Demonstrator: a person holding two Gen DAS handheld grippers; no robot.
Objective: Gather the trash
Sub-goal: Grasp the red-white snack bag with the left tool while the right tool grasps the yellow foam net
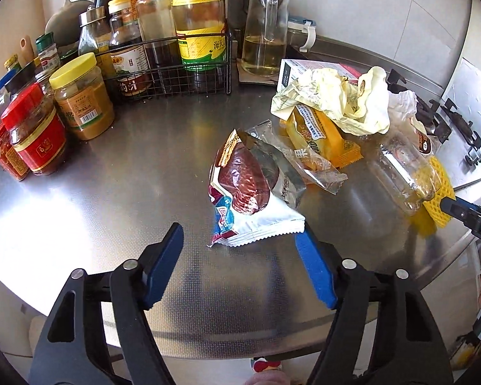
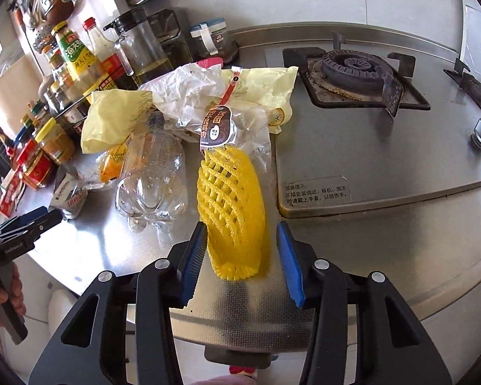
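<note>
Trash lies in a heap on the steel counter. In the left wrist view my left gripper [image 1: 240, 240] is open, its fingers on either side of the near end of a red-and-white snack wrapper [image 1: 243, 192]. Behind it lie an orange wrapper [image 1: 327, 138], a crumpled pale yellow bag [image 1: 336, 99] and a clear plastic bottle [image 1: 404, 173]. In the right wrist view my right gripper [image 2: 242, 243] is open around the near end of a yellow foam fruit net [image 2: 234, 205]. The bottle [image 2: 154, 179] lies left of the net, with the yellow bag [image 2: 118, 115] and a clear wrapper [image 2: 218, 125] behind.
Sauce jars [image 1: 38, 134], a wire rack of bottles [image 1: 176, 64] and an oil jug [image 1: 264, 32] stand along the counter's back and left. A gas stove burner [image 2: 356, 70] sits to the right of the trash. The counter's front edge [image 2: 400, 295] curves just below the grippers.
</note>
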